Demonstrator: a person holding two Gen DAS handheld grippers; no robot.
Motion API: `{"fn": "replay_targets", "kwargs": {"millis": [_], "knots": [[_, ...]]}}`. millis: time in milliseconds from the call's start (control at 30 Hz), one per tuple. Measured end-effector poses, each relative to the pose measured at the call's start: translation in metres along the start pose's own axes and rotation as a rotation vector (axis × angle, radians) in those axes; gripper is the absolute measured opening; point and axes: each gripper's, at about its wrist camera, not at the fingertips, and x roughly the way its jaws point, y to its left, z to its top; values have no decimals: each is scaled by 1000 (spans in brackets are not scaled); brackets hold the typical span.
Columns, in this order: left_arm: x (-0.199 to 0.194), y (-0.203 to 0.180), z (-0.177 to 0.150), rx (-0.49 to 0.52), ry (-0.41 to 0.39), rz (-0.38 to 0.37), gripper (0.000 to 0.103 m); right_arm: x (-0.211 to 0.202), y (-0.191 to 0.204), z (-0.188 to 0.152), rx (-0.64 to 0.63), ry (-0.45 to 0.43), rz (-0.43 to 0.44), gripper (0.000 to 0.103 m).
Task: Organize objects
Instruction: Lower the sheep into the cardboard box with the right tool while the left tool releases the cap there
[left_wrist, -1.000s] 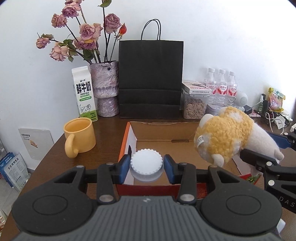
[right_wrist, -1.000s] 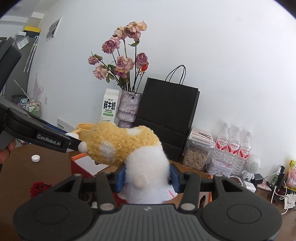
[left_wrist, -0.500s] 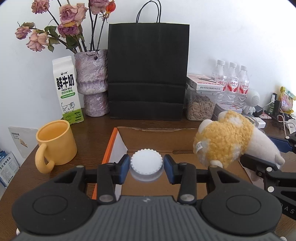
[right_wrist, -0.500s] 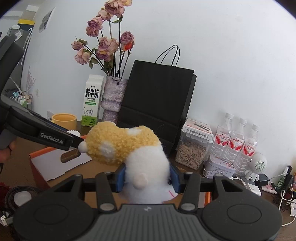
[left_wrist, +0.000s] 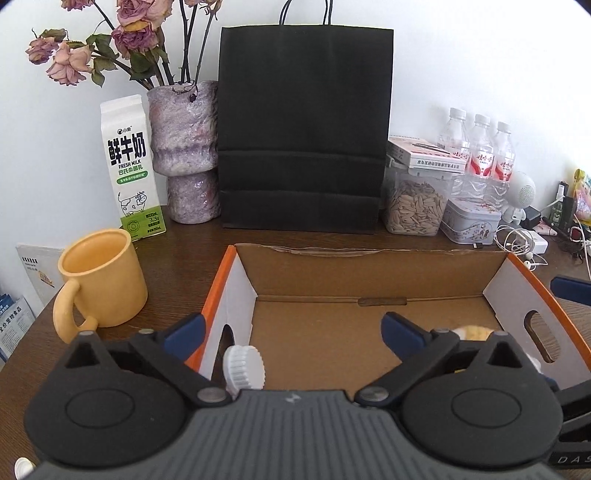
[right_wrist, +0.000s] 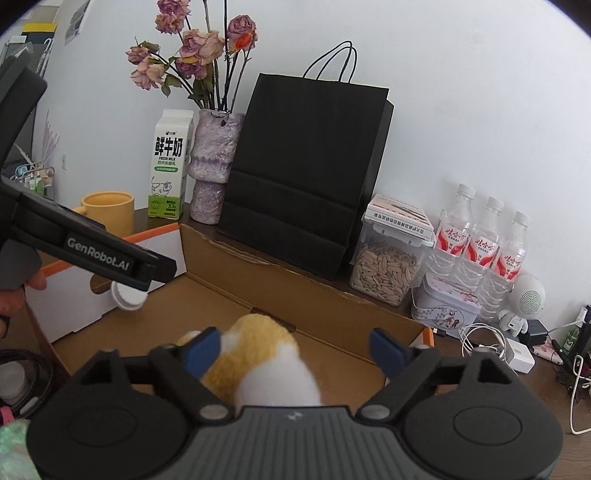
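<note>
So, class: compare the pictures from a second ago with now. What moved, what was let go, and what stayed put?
Both claws are opening. The left claw has let go of the white cap, which now sits low inside the cardboard box. The right claw has released the plush toy, which has dropped into the box. The mug, milk carton and black bag stayed put.

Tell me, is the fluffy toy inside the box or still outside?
Inside. The fluffy toy sits low between the cardboard box's walls, and the right gripper's jaws are opening, their pads clear of it.
</note>
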Motion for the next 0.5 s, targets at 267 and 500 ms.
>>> {"fn": "replay_targets", "kwargs": {"millis": [267, 500], "knots": [[-1, -1, 0, -3, 8, 9, 103, -1, -4, 1, 25, 0, 0, 99], [-21, -2, 1, -4, -10, 9, 103, -12, -6, 2, 55, -3, -8, 100]]}}
